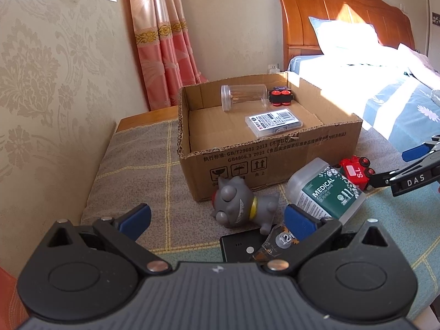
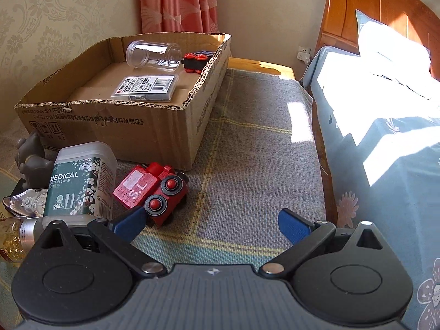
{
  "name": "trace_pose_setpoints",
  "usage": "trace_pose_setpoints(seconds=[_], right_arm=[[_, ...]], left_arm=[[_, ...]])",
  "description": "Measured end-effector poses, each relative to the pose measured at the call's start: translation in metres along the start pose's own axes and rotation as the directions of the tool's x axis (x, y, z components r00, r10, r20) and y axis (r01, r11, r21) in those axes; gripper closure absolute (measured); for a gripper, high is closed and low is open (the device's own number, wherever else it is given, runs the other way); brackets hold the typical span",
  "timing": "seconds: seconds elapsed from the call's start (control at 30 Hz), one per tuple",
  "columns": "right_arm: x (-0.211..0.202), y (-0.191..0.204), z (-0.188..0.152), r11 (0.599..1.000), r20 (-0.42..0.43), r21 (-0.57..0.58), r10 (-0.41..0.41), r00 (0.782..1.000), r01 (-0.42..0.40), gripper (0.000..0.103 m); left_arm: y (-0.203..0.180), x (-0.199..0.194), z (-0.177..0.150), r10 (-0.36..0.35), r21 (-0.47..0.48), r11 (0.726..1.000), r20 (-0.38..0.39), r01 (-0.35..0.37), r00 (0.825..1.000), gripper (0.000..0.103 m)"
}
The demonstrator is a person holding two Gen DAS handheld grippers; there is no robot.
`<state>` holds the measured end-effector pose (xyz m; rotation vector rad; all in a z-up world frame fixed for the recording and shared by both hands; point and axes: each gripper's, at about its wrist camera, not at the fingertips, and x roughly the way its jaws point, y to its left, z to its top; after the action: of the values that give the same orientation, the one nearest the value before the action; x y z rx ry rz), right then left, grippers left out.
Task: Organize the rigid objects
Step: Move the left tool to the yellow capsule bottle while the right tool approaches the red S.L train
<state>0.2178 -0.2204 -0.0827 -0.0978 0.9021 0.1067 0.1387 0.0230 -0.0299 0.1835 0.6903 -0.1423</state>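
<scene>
Left tongs are spread wide and empty, hovering over a grey cat toy and a black device on the counter. Right tongs also gape wide, holding nothing; the left pad sits just beside a red train. Only the right view shows a gold bottle at 9 o'clock. The swab tub lies beside the train. At 12 o'clock the box holds a jar, a small car and a flat case.
</scene>
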Motion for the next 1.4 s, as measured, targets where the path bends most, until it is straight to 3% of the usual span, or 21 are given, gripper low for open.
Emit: trace_pose_setpoints(seconds=[0.13,0.23,0.4,0.6,0.73,0.87,1.4], right_arm=[[-0.004,-0.008,0.000,0.999,0.001,0.009,-0.039,0.999,0.039,0.000],[-0.009,-0.001,0.007,0.999,0.046,0.035,0.039,0.998,-0.040,0.000],[0.005,0.019,0.019,0.997,0.052,0.025,0.075,0.996,-0.076,0.000],[0.027,0.017,0.016,0.998,-0.008,0.053,0.039,0.999,-0.038,0.000],[0.028,0.010,0.005,1.000,-0.036,0.008,-0.011,0.999,0.011,0.000],[0.026,0.006,0.000,1.000,-0.017,0.001,0.007,1.000,-0.007,0.000],[0.017,0.001,-0.019,0.998,0.053,-0.039,0.045,0.998,-0.043,0.000]], left_arm=[[-0.001,0.001,0.000,-0.001,0.000,1.000,-0.001,0.001,1.000,0.001],[-0.001,0.001,0.000,-0.009,-0.003,1.000,-0.001,0.009,1.000,0.001],[-0.001,-0.001,0.000,-0.074,-0.021,0.997,-0.013,0.073,0.997,0.001],[-0.005,-0.008,-0.005,-0.149,0.011,0.989,-0.033,0.149,0.988,0.001],[-0.016,-0.009,-0.013,-0.189,0.059,0.979,-0.077,0.194,0.979,0.001],[-0.027,-0.006,-0.029,-0.198,0.109,0.971,-0.141,0.214,0.970,0.001],[-0.016,0.000,-0.054,0.006,0.015,1.000,-0.215,-0.003,0.977,0.001]])
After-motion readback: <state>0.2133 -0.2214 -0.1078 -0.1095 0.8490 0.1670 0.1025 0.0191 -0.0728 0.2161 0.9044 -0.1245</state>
